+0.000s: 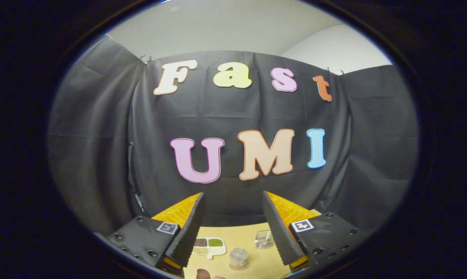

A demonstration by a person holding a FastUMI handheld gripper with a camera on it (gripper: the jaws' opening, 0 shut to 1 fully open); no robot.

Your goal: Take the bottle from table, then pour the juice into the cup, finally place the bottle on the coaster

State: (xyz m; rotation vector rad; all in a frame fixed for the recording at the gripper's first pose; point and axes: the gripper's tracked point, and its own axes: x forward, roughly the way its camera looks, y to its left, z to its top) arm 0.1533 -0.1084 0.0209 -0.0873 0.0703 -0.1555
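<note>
fingers (190, 228) of the gripper (233, 232) stand spread wide apart with nothing between them, their dark ribbed pads facing each other over orange backing, and each black finger base carries a small square marker. they are raised well above the pale wooden surface (252, 234) and point mostly at the black cloth wall of the booth, so the tabletop shows just as a low strip in the gap between the fingers. on that strip, close to the left finger, lies a white divided tray (209, 247) with small heaps of brown, green and pale grains in its compartments. nearer the right finger sits a small clear square container (264, 239), and just in front of it, closer to the gripper, a small round clear jar or cup (239, 258) stands upright; it is too small and blurred to say which, or whether it holds anything. the tray and the two clear vessels sit apart from one another, none touching. at the very bottom, under the gap, a rounded brownish tip (203, 274) pokes up; i cannot tell whether it is a fingertip or the top of the bottle. above the cloth runs a plain white wall (217, 31).
</note>
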